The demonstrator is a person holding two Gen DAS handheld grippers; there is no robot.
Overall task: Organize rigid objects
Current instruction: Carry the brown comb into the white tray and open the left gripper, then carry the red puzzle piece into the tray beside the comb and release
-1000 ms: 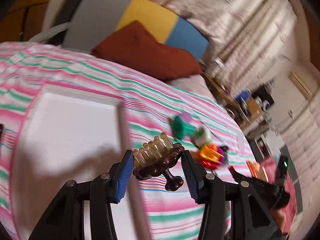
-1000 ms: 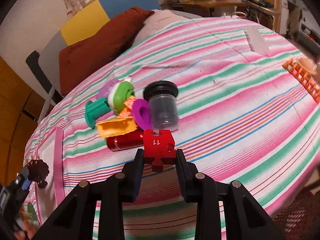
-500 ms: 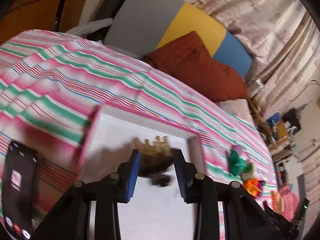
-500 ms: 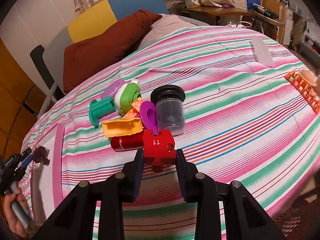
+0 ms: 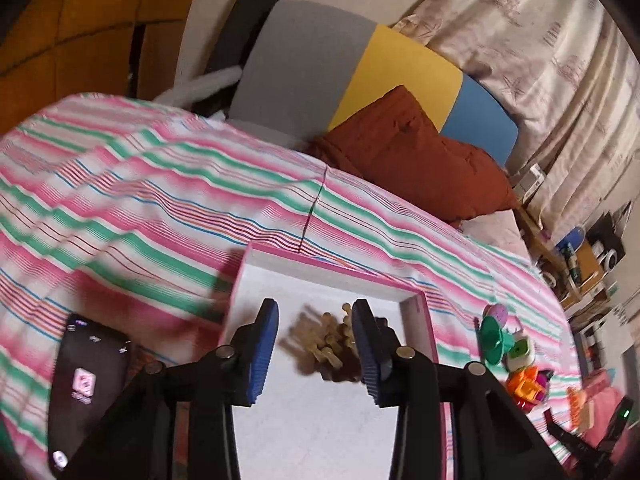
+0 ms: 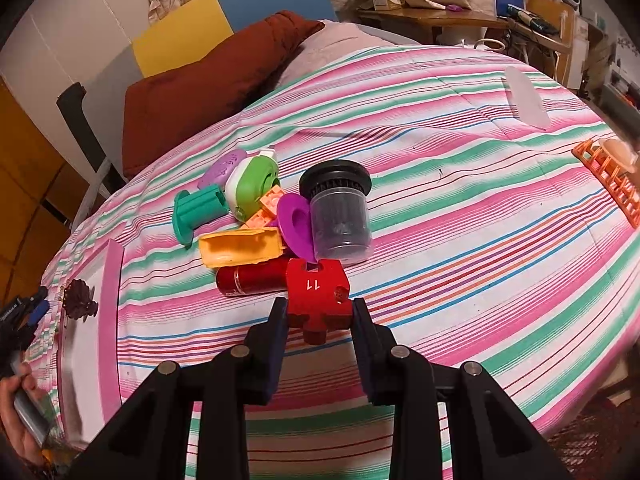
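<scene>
Gripping the red puzzle block [image 6: 318,294] by its flat sides, the right tool [image 6: 318,316] carries something stiff and light. The left tool [image 5: 316,344] is open above the brown comb [image 5: 326,346], which lies in the white tray [image 5: 320,280].

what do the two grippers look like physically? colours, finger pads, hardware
Both are matte black two-finger units with angular linkage arms and round silver pivot bolts. The left gripper has bright blue ribbed pads on the inner faces of its fingers. The right gripper has darker, navy-looking pads. No cables or printed markings show. At the right view's lower left edge, a bare hand is visible.
</scene>
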